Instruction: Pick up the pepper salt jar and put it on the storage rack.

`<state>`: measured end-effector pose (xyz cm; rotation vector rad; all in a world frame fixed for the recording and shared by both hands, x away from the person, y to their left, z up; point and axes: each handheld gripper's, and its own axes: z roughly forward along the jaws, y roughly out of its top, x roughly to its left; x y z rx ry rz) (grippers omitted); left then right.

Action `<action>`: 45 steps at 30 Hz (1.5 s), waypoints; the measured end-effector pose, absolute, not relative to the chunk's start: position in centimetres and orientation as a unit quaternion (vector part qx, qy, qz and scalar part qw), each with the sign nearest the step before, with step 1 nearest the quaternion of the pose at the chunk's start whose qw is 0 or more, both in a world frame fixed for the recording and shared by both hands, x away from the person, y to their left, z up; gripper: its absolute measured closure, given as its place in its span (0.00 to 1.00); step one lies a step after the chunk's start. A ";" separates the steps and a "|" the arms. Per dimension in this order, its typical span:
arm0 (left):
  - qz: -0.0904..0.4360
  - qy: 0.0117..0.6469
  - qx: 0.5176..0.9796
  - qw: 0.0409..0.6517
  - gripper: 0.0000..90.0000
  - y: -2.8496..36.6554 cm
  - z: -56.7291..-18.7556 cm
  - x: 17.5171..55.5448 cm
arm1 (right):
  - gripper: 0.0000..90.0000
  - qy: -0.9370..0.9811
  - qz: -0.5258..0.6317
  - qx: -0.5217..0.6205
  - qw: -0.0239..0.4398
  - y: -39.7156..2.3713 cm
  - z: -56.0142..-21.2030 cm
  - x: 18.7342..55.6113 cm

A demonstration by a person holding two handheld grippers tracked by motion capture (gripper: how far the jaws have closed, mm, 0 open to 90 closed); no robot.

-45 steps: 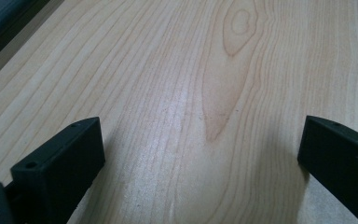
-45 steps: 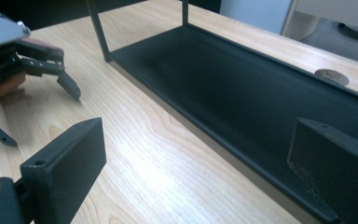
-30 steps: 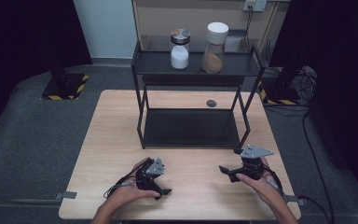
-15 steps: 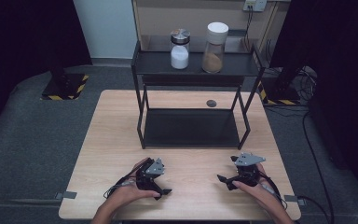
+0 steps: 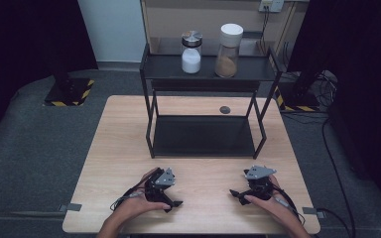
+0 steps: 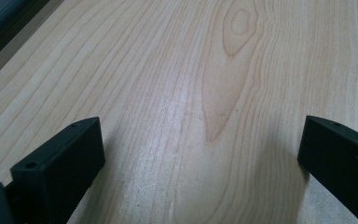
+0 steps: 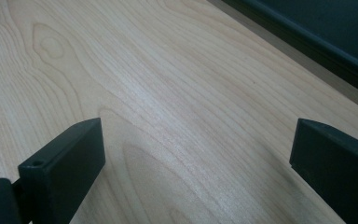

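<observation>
Your right gripper (image 5: pixel 238 194) has come back toward you: a second ago it sat higher in the frame, closer to the rack's front foot, and now it rests low at the lower right, level with your left gripper (image 5: pixel 174 203) at the lower centre-left, which has not moved. In both gripper views the black jaws stand wide apart with bare wood grain between them, so each tool is spread and carries nothing. Both lie low on the table (image 5: pixel 124 148), near its front edge, with your hands wrapped around them.

Further up the frame, the black two-tier rack (image 5: pixel 204 144) stands at the middle of the table, its lower shelf bare. A small dark round disc (image 5: pixel 224 109) lies on the wood behind that shelf, under the top tier. On the top shelf, in the upper centre, the jar of white powder (image 5: pixel 191 52) stands just left of the taller white-lidded jar of brown powder (image 5: pixel 228 43), close together; whether they touch is unclear.

That pull-back reads as settling into a start pose, not a reach: the jars are well apart from both grippers and untouched, so the work on them has not begun.
</observation>
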<state>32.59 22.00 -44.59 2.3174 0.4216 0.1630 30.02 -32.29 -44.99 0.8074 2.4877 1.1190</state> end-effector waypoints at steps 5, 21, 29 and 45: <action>0.064 0.165 0.908 0.380 0.00 22.0 -44.6 32.6 | 0.03 0.872 0.373 0.281 0.144 -31.8 -44.7 30.2; 0.064 0.165 0.908 0.381 0.00 22.0 -44.6 32.6 | 0.02 0.870 0.369 0.302 0.125 -31.8 -44.6 30.8; 0.064 0.165 0.908 0.381 0.00 22.0 -44.6 32.6 | 0.02 0.870 0.369 0.302 0.125 -31.8 -44.6 30.8; 0.064 0.165 0.908 0.381 0.00 22.0 -44.6 32.6 | 0.01 0.869 0.369 0.304 0.126 -31.7 -44.6 30.7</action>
